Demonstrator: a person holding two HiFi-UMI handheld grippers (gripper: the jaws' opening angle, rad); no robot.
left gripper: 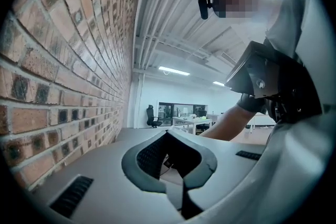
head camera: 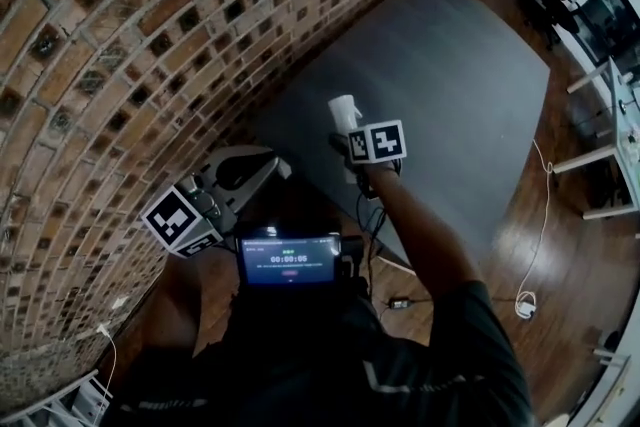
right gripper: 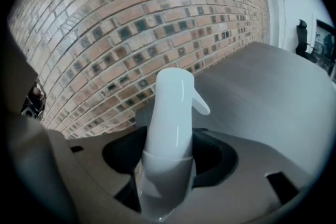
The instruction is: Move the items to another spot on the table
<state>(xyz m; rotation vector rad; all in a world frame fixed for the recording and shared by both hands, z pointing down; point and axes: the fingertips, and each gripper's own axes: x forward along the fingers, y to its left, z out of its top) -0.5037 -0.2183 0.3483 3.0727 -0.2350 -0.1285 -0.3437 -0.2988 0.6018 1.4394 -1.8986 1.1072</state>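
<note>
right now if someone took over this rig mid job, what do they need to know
Left gripper: jaws look closed together with nothing between them, held off to the side by the brick wall.
Right gripper: jaws clamped on the white spray bottle, held over the near end of the dark table.
Done: the bottle is gripped and seems to be off the table.
Left: set it down at another spot on the table and let go.
No other items show on the table in the head view.
</note>
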